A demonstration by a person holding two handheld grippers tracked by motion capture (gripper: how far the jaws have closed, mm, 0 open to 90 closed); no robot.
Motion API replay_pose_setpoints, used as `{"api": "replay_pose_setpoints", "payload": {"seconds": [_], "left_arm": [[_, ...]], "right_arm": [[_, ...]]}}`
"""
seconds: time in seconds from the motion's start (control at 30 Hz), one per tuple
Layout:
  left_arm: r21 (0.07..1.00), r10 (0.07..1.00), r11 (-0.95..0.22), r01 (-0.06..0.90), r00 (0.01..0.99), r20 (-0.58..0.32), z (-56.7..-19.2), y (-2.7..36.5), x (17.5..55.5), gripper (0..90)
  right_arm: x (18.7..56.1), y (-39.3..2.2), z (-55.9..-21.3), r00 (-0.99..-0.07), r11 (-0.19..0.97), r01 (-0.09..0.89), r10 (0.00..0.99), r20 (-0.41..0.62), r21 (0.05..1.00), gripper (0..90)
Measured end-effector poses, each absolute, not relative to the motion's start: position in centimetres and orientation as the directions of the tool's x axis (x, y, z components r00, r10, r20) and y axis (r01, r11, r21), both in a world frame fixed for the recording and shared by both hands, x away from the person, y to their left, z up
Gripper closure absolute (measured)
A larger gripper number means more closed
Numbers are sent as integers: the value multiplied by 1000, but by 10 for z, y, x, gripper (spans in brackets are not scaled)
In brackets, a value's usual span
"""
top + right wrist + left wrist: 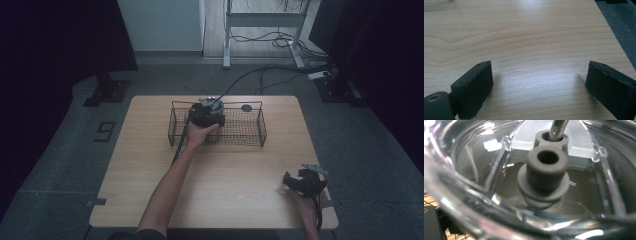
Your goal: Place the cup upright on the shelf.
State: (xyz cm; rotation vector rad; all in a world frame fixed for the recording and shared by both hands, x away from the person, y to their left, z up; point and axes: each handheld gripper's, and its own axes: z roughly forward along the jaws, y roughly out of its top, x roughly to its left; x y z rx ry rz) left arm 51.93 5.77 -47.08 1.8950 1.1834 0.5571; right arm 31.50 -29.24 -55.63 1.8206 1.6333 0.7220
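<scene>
My left gripper [206, 114] hangs over the left part of a black wire basket [250, 134] at the table's far middle. Its camera sits very close to a clear plastic lid [499, 203] with a grey rubber stopper [547, 171] in the middle and a metal rod [557, 128] in a second hole behind it. The lid's rim runs across the bottom of that view where the jaws are, so the gripper looks shut on the rim. My right gripper [294, 181] rests low at the table's near right corner, open [539, 87], with bare wood between its pads.
The light wooden table [225, 175] has a small dark round object [246, 107] just behind the basket. Basket mesh [429, 200] shows under the lid. Cables and a desk frame [265, 30] lie on the floor beyond the table.
</scene>
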Motion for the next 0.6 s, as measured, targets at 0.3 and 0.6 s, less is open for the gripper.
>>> {"api": "replay_pose_setpoints", "payload": {"seconds": [0.3,0.6], "left_arm": [[825,876,-241,511,480,-42,-474,67,513,31],[834,886,-243,495,464,-17,-470,70,508,25]], "right_arm": [[315,-292,-556,103,-79,679,995,13,730,71],[315,-292,-556,103,-79,679,995,13,730,72]]}}
